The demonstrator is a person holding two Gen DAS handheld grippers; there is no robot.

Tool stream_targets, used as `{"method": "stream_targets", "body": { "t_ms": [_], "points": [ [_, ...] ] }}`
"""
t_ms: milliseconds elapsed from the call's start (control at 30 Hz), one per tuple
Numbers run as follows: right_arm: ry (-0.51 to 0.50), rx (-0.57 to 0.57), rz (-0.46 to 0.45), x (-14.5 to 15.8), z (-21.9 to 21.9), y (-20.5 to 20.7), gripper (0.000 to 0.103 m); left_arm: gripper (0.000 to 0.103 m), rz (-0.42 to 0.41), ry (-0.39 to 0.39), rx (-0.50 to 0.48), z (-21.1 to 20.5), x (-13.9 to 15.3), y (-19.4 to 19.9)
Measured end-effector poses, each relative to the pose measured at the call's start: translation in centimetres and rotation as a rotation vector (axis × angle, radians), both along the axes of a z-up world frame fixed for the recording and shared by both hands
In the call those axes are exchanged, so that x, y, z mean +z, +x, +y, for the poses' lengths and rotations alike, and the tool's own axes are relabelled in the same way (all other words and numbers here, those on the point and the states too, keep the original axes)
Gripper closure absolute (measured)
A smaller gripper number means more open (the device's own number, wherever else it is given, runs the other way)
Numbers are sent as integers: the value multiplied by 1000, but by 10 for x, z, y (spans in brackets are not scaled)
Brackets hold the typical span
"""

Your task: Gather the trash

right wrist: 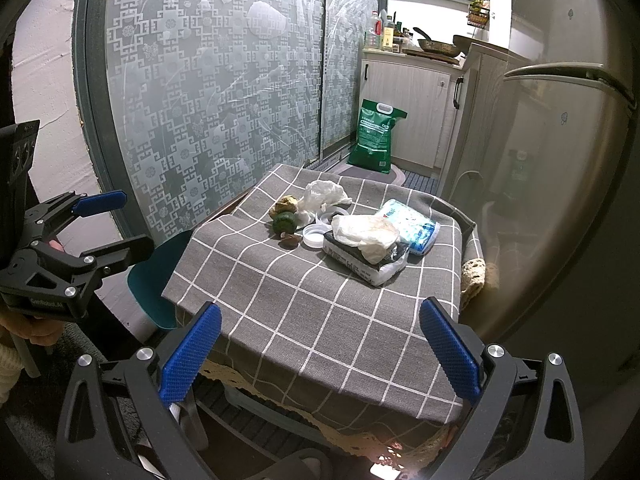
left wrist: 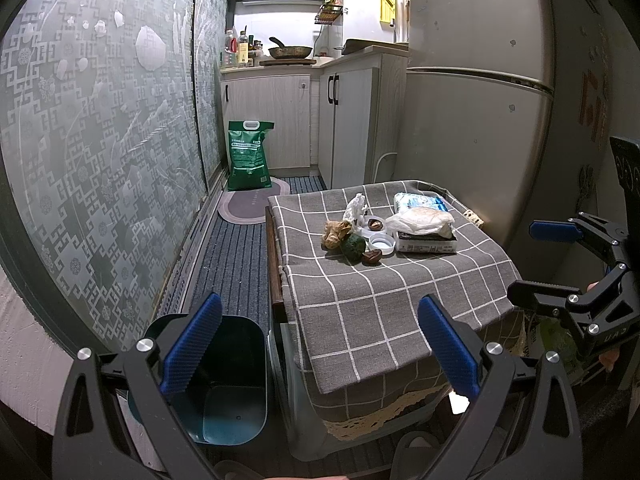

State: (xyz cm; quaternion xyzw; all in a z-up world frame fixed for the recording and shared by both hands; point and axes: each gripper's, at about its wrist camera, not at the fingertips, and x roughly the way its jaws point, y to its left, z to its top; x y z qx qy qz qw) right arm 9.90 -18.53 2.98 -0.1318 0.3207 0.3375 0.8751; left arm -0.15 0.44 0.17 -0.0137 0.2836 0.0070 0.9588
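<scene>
A low table with a grey checked cloth (left wrist: pixel 380 304) (right wrist: pixel 304 304) carries a cluster of trash: crumpled brown paper (left wrist: pixel 335 232) (right wrist: pixel 285 203), a green ball (left wrist: pixel 354 245) (right wrist: pixel 285 222), a brown shell (left wrist: pixel 371 257) (right wrist: pixel 289 241), a white cap (left wrist: pixel 382 243) (right wrist: pixel 314 236), a crumpled white tissue (left wrist: pixel 355 208) (right wrist: pixel 324 195) and a plastic bag (left wrist: pixel 424 220) (right wrist: pixel 366 234) lying on a black-and-white package. A teal bin (left wrist: pixel 224 380) (right wrist: pixel 156 280) stands on the floor left of the table. My left gripper (left wrist: pixel 320 348) (right wrist: pixel 138 222) hangs open over the bin and the table's near corner. My right gripper (right wrist: pixel 320 354) (left wrist: pixel 524 260) is open at the table's near edge. Both hold nothing.
A blue-white tissue pack (left wrist: pixel 418 201) (right wrist: pixel 408 224) lies behind the package. A fridge (left wrist: pixel 480 100) stands right of the table and a patterned glass door (left wrist: pixel 100 140) runs along the left. A green sack (left wrist: pixel 249 156) (right wrist: pixel 376 136) leans by the cabinets beyond a striped floor mat.
</scene>
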Motion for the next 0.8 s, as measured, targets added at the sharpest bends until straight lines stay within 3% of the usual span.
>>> {"method": "stream_targets", "body": {
  "t_ms": [800],
  "points": [
    [1, 0, 1, -1, 0, 0, 3, 3, -3, 5, -2, -4, 6, 1]
  ]
}}
